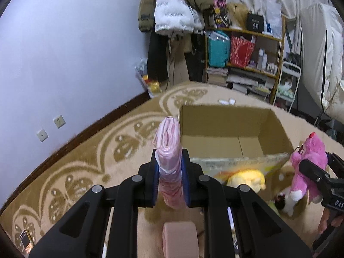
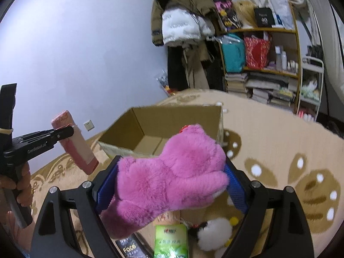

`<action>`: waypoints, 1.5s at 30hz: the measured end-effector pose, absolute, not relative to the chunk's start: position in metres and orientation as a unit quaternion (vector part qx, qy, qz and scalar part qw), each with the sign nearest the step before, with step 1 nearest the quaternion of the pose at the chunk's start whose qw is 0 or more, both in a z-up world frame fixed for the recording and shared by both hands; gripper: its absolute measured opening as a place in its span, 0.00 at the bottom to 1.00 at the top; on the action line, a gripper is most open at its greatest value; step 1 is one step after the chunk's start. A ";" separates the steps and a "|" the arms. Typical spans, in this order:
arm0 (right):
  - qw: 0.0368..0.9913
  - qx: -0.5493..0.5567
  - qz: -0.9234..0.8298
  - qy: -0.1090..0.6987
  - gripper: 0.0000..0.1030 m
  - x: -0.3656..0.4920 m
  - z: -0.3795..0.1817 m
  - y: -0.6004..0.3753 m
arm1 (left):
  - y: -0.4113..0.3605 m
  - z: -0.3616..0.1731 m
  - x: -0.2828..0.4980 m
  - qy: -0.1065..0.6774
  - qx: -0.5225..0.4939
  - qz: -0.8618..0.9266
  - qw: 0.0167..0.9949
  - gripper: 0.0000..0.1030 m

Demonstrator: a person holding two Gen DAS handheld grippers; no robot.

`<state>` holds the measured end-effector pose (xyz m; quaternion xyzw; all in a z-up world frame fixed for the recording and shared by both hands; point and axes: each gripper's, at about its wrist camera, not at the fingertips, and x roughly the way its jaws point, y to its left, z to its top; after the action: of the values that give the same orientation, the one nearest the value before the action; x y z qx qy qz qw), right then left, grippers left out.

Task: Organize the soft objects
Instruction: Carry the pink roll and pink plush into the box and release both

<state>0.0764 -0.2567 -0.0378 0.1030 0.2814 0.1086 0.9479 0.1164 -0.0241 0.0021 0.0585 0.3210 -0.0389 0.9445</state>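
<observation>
The left gripper (image 1: 169,178) has its blue-padded fingers (image 1: 185,185) clamped on a pink pack (image 1: 168,150), a soft plastic-wrapped bundle that stands upright between them and sticks out above and below the pads. The right gripper (image 2: 172,185) is closed on a pink plush toy (image 2: 172,180), whose fur bulges over both blue pads (image 2: 235,191) and hides most of the gap. Seen from the left wrist, the same plush toy (image 1: 309,157) hangs in the right gripper (image 1: 311,172) at the right edge, raised off the floor beside the near right corner of the box. Seen from the right wrist, the pink pack (image 2: 73,142) is held tilted in the left gripper (image 2: 64,132) at the left, raised beside the box's near left corner. Between and beyond the two grippers sits an open cardboard box (image 1: 228,133) on a beige patterned carpet (image 1: 86,157), its inside showing bare cardboard. In front of the box, on the near side, lie a yellow plush toy (image 1: 247,179), a black and white plush toy (image 2: 212,234), a green packet (image 2: 171,240) and a roll of pink cloth (image 1: 179,238). Far off, against the lilac wall (image 1: 71,43), coats (image 1: 172,10) hang beside a wooden shelf (image 1: 277,38) packed with bags, bottles and stacked books.
</observation>
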 end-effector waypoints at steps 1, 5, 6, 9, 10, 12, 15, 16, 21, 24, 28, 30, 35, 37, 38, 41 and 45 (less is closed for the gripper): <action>0.949 0.102 0.109 0.277 0.89 0.078 -0.034 -0.256 | -0.024 0.006 0.118 0.316 0.058 -0.039 0.946 0.16; 0.954 0.093 0.112 0.262 0.89 0.085 -0.022 -0.251 | -0.023 0.018 0.117 0.292 0.074 -0.037 0.953 0.16; 0.955 0.089 0.112 0.260 0.89 0.087 -0.020 -0.249 | -0.023 0.021 0.117 0.286 0.078 -0.035 0.954 0.16; 0.958 0.077 0.114 0.251 0.89 0.090 -0.012 -0.246 | -0.022 0.029 0.115 0.269 0.092 -0.028 0.958 0.16; 0.959 0.074 0.115 0.247 0.89 0.092 -0.010 -0.245 | -0.022 0.032 0.115 0.262 0.097 -0.027 0.960 0.16; 0.962 0.070 0.114 0.239 0.89 0.097 -0.005 -0.244 | -0.021 0.040 0.116 0.253 0.098 -0.028 0.962 0.16; 0.965 0.061 0.111 0.228 0.90 0.105 0.002 -0.243 | -0.022 0.050 0.120 0.237 0.104 -0.033 0.965 0.16; 0.966 0.058 0.111 0.225 0.90 0.108 0.004 -0.243 | -0.023 0.052 0.121 0.230 0.106 -0.033 0.967 0.16; 0.968 0.053 0.105 0.222 0.90 0.118 0.006 -0.244 | -0.027 0.064 0.129 0.197 0.100 -0.061 0.973 0.16; 0.968 0.047 0.101 0.224 0.90 0.127 0.005 -0.245 | -0.035 0.068 0.135 0.185 0.104 -0.071 0.975 0.16; 0.969 0.039 0.098 0.224 0.90 0.136 0.003 -0.245 | -0.039 0.068 0.142 0.182 0.080 -0.094 0.976 0.16; 0.969 0.037 0.098 0.224 0.90 0.136 -0.001 -0.244 | -0.039 0.065 0.143 0.182 0.061 -0.104 0.976 0.16; 0.967 0.032 0.097 0.235 0.90 0.144 -0.013 -0.241 | -0.047 0.050 0.149 0.191 0.061 -0.116 0.973 0.16; 0.966 0.029 0.096 0.239 0.90 0.148 -0.017 -0.241 | -0.048 0.043 0.155 0.201 0.052 -0.119 0.971 0.16; 0.965 0.030 0.095 0.241 0.90 0.149 -0.019 -0.242 | -0.048 0.040 0.158 0.207 0.048 -0.120 0.970 0.16; 0.963 0.038 0.091 0.252 0.90 0.155 -0.025 -0.245 | -0.048 0.025 0.168 0.239 0.033 -0.125 0.962 0.16; 0.958 0.047 0.086 0.270 0.91 0.163 -0.035 -0.249 | -0.052 0.003 0.176 0.273 0.038 -0.121 0.954 0.17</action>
<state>0.1629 -0.2493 -0.0354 0.0469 0.2701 0.0855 0.9579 0.1757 -0.0522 0.0033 0.0382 0.2726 -0.1215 0.9537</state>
